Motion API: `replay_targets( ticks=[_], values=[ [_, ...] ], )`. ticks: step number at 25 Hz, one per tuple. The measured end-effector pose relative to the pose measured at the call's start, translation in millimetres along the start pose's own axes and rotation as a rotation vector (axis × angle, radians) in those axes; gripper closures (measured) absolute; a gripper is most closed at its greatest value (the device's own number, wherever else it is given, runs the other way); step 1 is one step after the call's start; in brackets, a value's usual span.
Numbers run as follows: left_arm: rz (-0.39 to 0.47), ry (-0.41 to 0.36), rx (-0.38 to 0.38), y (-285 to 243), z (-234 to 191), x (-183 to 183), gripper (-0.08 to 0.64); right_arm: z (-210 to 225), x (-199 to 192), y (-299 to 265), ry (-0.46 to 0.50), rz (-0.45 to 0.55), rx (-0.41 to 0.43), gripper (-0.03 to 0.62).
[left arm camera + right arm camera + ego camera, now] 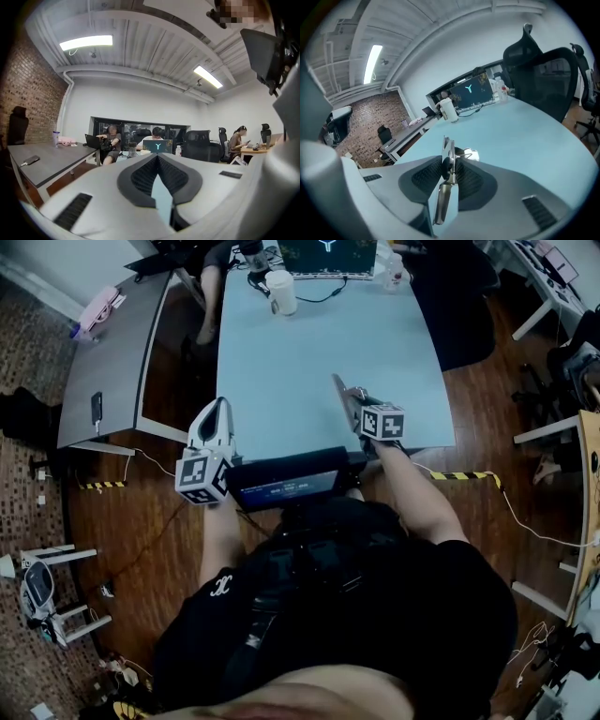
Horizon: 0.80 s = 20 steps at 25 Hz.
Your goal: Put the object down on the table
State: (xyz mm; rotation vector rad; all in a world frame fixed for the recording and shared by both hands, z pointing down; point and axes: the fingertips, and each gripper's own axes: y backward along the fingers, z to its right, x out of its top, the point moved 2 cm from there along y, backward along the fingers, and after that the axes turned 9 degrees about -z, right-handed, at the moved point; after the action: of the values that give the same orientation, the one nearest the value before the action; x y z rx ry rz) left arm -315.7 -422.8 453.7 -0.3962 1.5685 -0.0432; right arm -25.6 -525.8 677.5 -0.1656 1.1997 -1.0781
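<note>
The right hand-held gripper (pixel 449 165) is clamped on a slim metal tool (pixel 446 183), its dark ribbed pads pressing both flat faces. The tool is a thin, dull-silver strip standing on edge, with a small coiled spring and a dark round pivot near its middle. It sits over the near part of the pale blue desk (pixel 525 131), whose top is smooth and matte. No view shows whether its far tip touches the surface. The head view shows the same tool (pixel 338 390) only as a narrow grey bar jutting forward from the right hand-held gripper (pixel 359 405); the spring and pivot appear in the right gripper view alone. The left hand-held gripper (pixel 157 161) has its jaws together at the tips with nothing between them. In the head view the left hand-held gripper (pixel 217 413) is a smooth white wedge held beside the desk's near left corner, over the wooden floor (pixel 122 521). At the far end stand a white cylindrical mug (pixel 281 292) and an open laptop (pixel 328 254). Only the left gripper view shows the seated people (pixel 112 140) behind them, and the rough brick wall (pixel 28 93).
</note>
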Motion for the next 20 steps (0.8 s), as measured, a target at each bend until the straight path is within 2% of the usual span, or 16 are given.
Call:
replay_targets(
  ticks=[12,18,20],
  values=[
    [-0.03,-0.029,-0.003,2,11,-4,0.569,29,-67,-30,-0.041,-0.218,-0.076,0.502],
    [-0.029,-0.032,0.012,7,9,-3,0.569,35,-75,-36,-0.058,-0.238,-0.073,0.489],
    [-0.026,-0.033,0.017,8,8,-2,0.569,35,-74,-38,-0.019,-0.236,-0.082,0.473]
  ],
)
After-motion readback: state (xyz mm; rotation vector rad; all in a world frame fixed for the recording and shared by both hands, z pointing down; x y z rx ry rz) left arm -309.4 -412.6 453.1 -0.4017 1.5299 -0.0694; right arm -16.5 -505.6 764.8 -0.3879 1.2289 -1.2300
